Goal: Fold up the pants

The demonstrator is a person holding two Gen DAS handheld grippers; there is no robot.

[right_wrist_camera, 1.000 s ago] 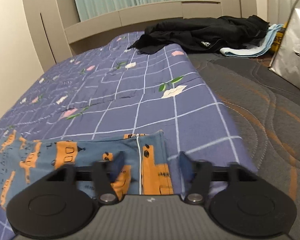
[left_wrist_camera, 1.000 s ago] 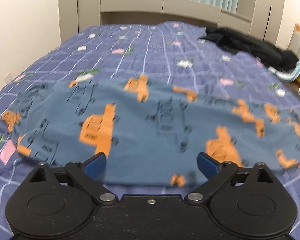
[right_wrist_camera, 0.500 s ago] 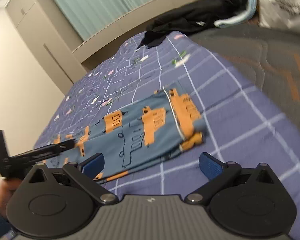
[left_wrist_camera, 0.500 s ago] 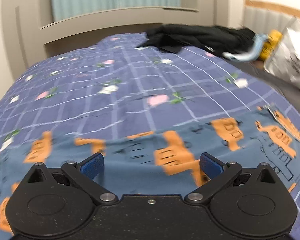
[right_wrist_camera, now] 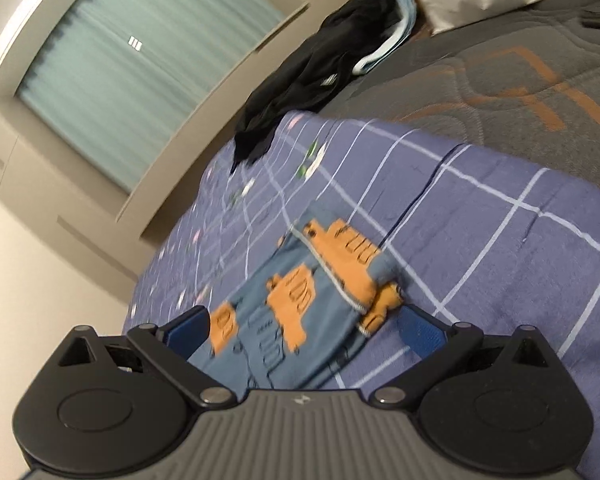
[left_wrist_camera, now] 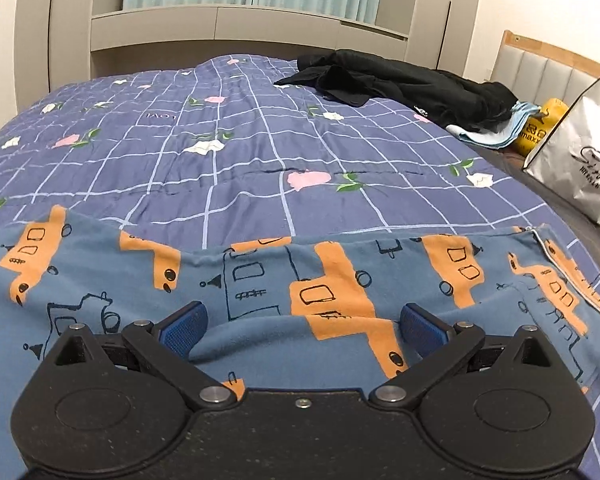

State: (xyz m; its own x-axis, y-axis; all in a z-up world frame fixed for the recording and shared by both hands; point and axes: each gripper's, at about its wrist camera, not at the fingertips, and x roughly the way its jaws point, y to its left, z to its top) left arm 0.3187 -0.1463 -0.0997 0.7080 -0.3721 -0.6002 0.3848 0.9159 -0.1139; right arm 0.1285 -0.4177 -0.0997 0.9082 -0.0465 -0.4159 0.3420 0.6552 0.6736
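Behind the bed point(left_wrist_camera: 260, 152) stood grey built-in cabinets and a pale green curtain, with a black garment point(left_wrist_camera: 400, 80) heaped near the far corner of the purple checked quilt. We saw the pants point(left_wrist_camera: 260, 280), blue with orange vehicle prints, lying in a long flat band across the quilt's near edge. Our left claw point(left_wrist_camera: 300, 324) sat low over the middle of that band, its blue pads spread wide with a soft ridge of cloth rising between them, though nothing was pinched. Our right claw point(right_wrist_camera: 304, 324) was also spread apart and holding nothing; its tilted, blurred view showed the pants point(right_wrist_camera: 300, 300) end with the white seam just ahead of it and partly between the pads.

We judged the pants were already folded lengthwise, leg over leg, and that the crosswise fold was in hand. The next move seemed to call for closing on one end through all layers, then carrying it across to the other end without dragging the lower cloth.
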